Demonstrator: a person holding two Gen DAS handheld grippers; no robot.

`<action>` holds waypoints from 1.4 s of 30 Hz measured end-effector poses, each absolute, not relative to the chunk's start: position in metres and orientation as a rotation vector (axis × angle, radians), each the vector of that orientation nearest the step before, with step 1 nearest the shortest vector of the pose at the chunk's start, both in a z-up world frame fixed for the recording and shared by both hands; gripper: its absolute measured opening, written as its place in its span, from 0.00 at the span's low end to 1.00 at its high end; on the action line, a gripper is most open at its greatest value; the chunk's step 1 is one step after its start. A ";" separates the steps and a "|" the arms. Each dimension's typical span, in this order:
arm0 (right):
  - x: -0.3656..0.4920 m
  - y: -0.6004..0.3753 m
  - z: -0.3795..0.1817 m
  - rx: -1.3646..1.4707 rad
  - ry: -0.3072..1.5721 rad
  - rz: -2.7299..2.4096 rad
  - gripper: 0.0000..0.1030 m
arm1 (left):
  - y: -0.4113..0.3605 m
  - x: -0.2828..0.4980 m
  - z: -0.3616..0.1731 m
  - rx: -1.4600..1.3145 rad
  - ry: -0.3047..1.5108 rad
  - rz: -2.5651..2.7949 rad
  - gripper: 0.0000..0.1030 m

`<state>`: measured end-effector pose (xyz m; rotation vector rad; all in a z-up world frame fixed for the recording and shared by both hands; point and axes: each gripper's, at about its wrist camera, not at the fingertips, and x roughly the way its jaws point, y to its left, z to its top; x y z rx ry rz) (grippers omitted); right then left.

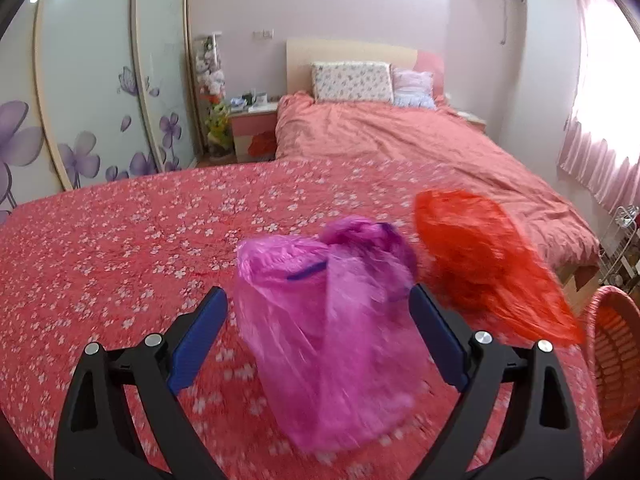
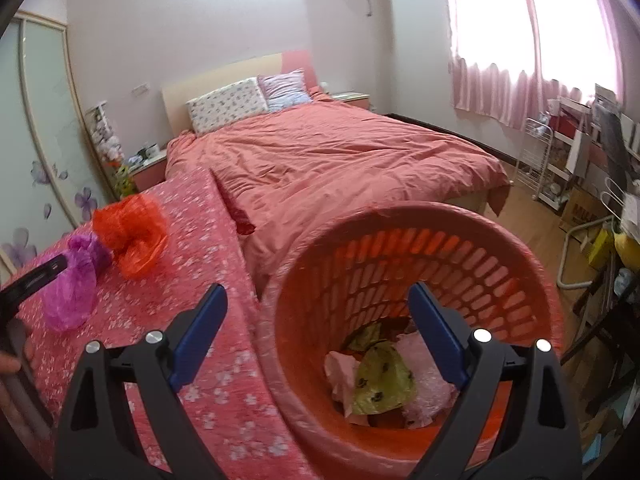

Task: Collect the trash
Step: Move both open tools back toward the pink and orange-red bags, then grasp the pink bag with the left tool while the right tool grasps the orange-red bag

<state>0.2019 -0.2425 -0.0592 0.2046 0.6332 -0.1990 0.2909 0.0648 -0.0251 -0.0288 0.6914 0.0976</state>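
A crumpled purple plastic bag lies on the red floral tablecloth. It sits between the fingers of my left gripper, which is open; the left pad stands clear of the bag. A red plastic bag lies just right of it. In the right wrist view both bags, purple and red, show at the left, with a left gripper finger beside the purple one. My right gripper hangs open and empty over the orange slotted basket, which holds pink and green scraps.
The basket stands off the table's right edge. Beyond the table is a bed with a pink duvet, a nightstand and a flowered sliding wardrobe. A white wire rack and clutter line the right wall.
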 end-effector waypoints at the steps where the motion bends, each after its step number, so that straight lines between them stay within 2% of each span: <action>1: 0.203 -0.239 -0.060 0.200 0.636 -0.193 0.87 | 0.065 0.300 -0.030 -0.026 0.711 0.097 0.89; 9: 0.214 -0.220 -0.061 0.182 0.658 -0.147 0.87 | 0.068 0.323 -0.045 -0.063 0.821 0.054 0.88; 10: 0.214 -0.218 -0.062 0.182 0.660 -0.144 0.87 | 0.068 0.325 -0.046 -0.065 0.827 0.047 0.85; 11: 0.216 -0.216 -0.062 0.181 0.662 -0.140 0.87 | 0.068 0.327 -0.046 -0.070 0.834 0.034 0.81; 13: 0.217 -0.213 -0.063 0.180 0.667 -0.132 0.87 | 0.067 0.330 -0.049 -0.086 0.853 -0.005 0.61; 14: 0.218 -0.211 -0.063 0.179 0.669 -0.127 0.87 | 0.065 0.327 -0.050 -0.090 0.858 -0.020 0.56; 15: 0.219 -0.209 -0.063 0.177 0.671 -0.122 0.87 | 0.065 0.326 -0.051 -0.093 0.861 -0.033 0.46; 18: 0.220 -0.202 -0.062 0.166 0.670 -0.109 0.87 | 0.066 0.323 -0.049 -0.103 0.852 -0.046 0.37; 31: 0.253 -0.144 -0.050 0.094 0.660 -0.021 0.89 | 0.149 0.281 -0.039 -0.114 0.792 0.073 0.36; 42: 0.331 -0.073 -0.050 0.042 0.664 0.014 0.91 | 0.200 0.260 -0.034 -0.107 0.761 0.160 0.36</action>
